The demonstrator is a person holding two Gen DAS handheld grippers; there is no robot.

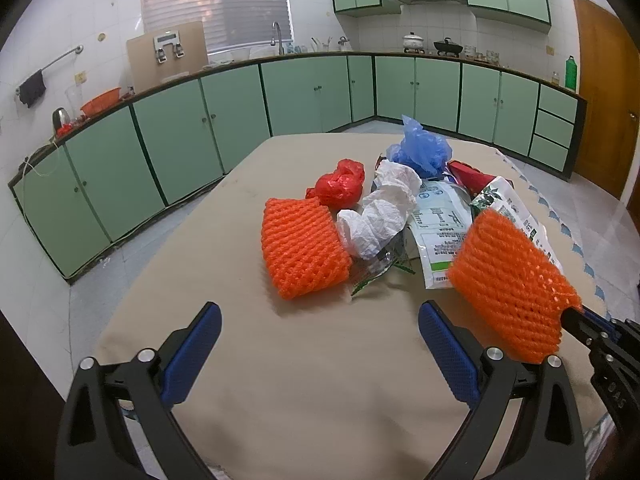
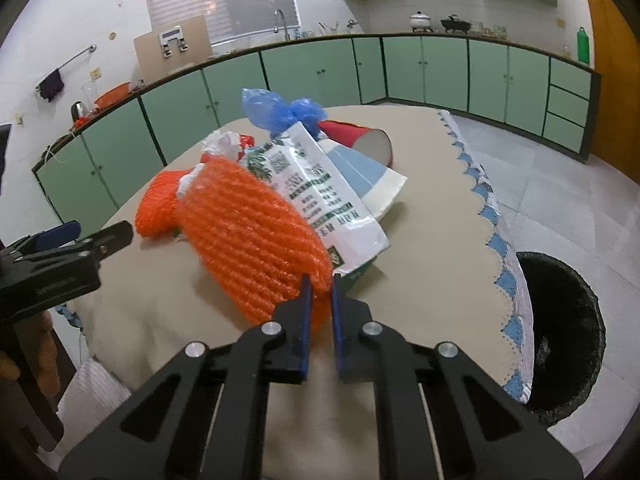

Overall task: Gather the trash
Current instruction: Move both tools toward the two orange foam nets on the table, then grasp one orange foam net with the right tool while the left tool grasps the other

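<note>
Right jaws: the right gripper (image 2: 319, 280) is clamped on the near edge of an orange foam net (image 2: 252, 236), only a thin pinch of mesh between the blue pads.
Left jaws: the left gripper (image 1: 320, 320) is wide apart, nothing in it, hovering over bare tablecloth (image 1: 288, 360) short of the pile.
Trash pile: it sits mid-table, a second orange net (image 1: 302, 246), a crumpled white bag (image 1: 380, 216), a red bag (image 1: 340, 184), a blue bag (image 1: 422, 150), a red paper cup (image 2: 360, 136) on its side and a printed white and green pouch (image 2: 332, 196).
Bin: a black-lined bin (image 2: 568, 336) stands on the floor just past the table's right edge.
Slip risk: the grip is shallow and foam mesh is springy, so I'd say a quick lift could tear the net free.
Drag risk: the held net leans against the pouch, and lifting it may tip or pull that pouch along.
Drop risk: the scalloped cloth edge (image 2: 496, 240) hangs between pile and bin, so an early release would likely land on the cloth or the floor.
Writing: the pouch carries green and black print with a square code, and a clear packet (image 1: 440, 216) has a label too, both too small and skewed to read.
Brands: none legible.
</note>
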